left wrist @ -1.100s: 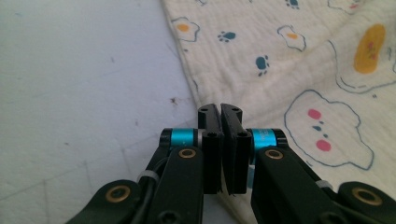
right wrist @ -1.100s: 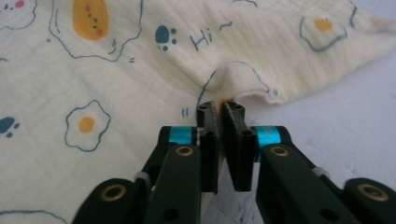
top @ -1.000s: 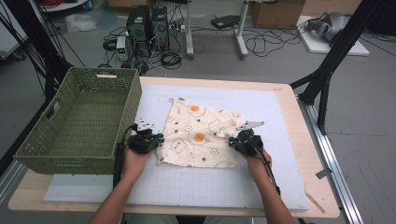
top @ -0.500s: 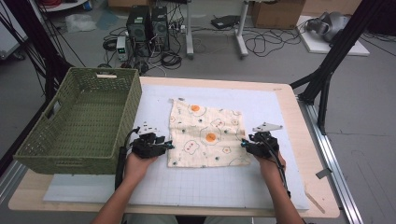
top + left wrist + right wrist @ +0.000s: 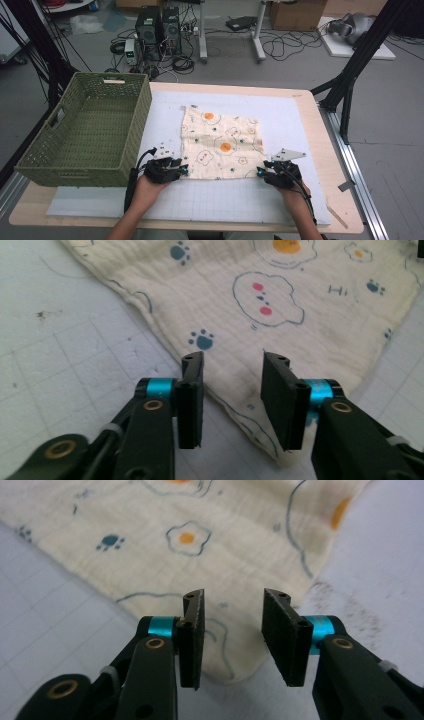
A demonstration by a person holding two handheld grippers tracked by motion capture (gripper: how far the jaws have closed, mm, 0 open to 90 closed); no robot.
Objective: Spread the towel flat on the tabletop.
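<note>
So the printed muslin cloth (image 5: 221,144) is lying spread flat on the white grid mat (image 5: 210,200) on the table (image 5: 330,150), right next to the green wicker basket (image 5: 85,135) but not touching it. It's cream with fried eggs, paw prints and little clouds.

The left gripper (image 5: 181,169) sits at the cloth's near left corner and the right gripper (image 5: 261,171) at the near right corner. Both sets of fingers stand partly apart and aren't pinching anything. In the left gripper view the corner of the cloth lies under the gap between the fingers (image 5: 192,390), and the left ones have just been closing a bit. Same deal in the right gripper view: fingers (image 5: 192,630) apart over the cloth's rounded corner, fabric loose on the mat.
</note>
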